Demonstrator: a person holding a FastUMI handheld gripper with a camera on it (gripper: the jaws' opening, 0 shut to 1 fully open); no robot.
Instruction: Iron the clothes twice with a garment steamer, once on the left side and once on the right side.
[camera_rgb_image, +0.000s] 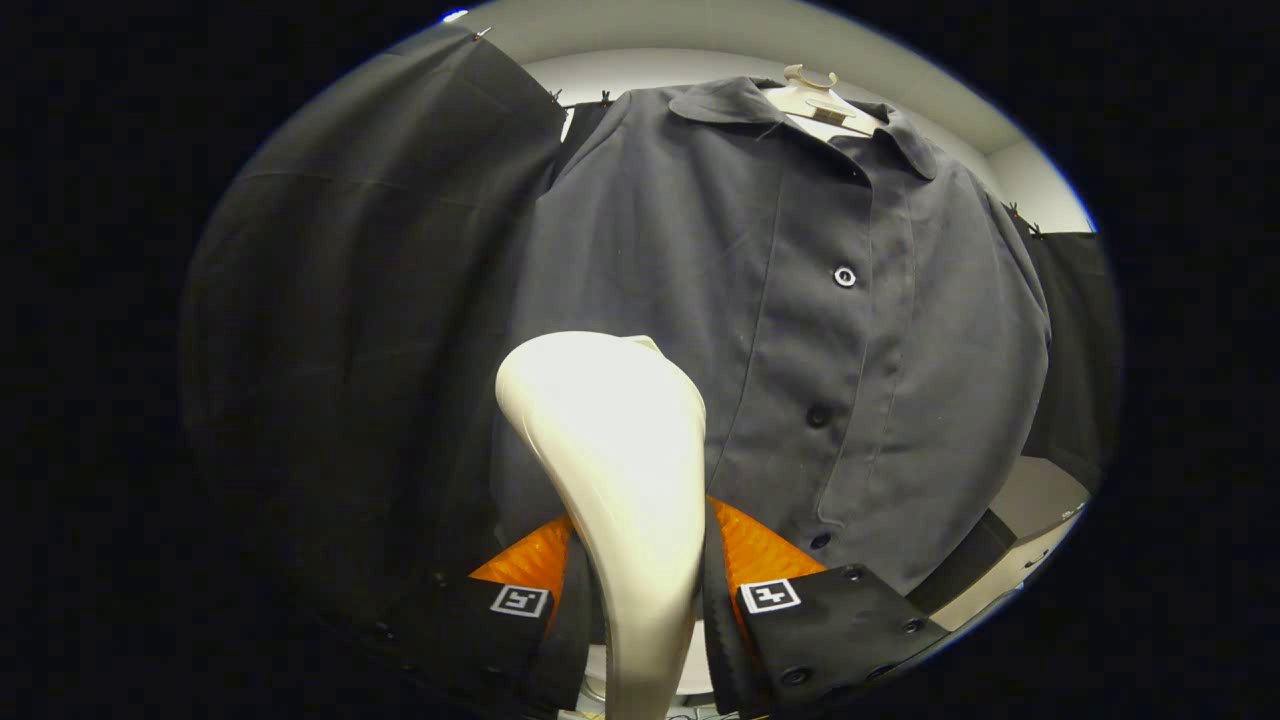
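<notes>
**Steamer in hand, head up against the shirt**

My gripper (640, 590) is closed on the steamer (610, 450): both fingers press on its neck, one from each side, and the pale body rises from between them and widens into the head just ahead of me. I cannot see the steam face itself (it is turned away from me, toward the cloth), so I cannot tell whether it touches the shirt or stands just off it.

The shirt (800, 330) hangs straight ahead, beyond the steamer, on a hanger (815, 95) high above my fingers. Its long axis runs up and down, collar at the top, hem low and near my fingertips. The button strip (835, 400) runs down it to the right of the steamer head, with a pale button (846, 276) above and darker ones below.

That is the relation my next move turns on. The head sits over the panel to the left of the buttons, at about mid-height, with its own long axis roughly in line with the fall of the cloth. So I judge I am working the left side, and a stroke should follow the shirt's length, up or down. The panel right of the buttons lies across the strip from the head, and reaching it means shifting the gripper sideways past the buttons.
</notes>
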